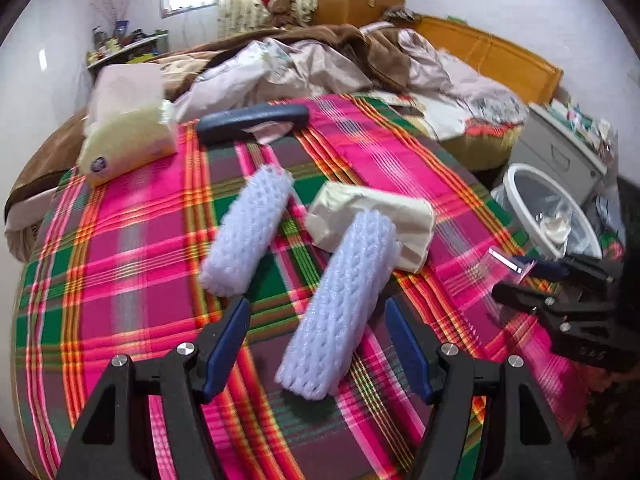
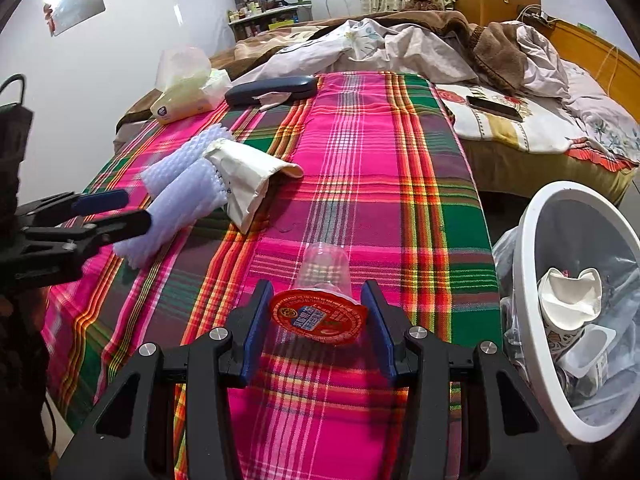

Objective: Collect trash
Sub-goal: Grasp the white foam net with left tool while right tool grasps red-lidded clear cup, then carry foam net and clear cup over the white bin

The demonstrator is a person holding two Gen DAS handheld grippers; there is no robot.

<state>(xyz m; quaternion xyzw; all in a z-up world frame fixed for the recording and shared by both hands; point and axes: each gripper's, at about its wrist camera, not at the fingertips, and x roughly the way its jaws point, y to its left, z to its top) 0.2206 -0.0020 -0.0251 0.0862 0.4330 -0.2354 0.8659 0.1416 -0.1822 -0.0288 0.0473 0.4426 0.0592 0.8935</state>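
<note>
Trash cup [image 2: 322,280], clear-walled and faint, sits seemingly clamped in the right claw [image 2: 318,320]; left claw [image 1: 318,344] spread apart.

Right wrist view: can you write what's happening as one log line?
right gripper: shut on clear cup | left gripper: open around foam net | bin: to the right, holds trash

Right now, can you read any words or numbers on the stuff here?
Red cup lid: printed characters, too blurred to read.
Tissue pack: round purple logo, unreadable.
Paper bag: faint print, too small.
Cups in the trash bin: print unreadable.
Nothing can be quoted.
</note>
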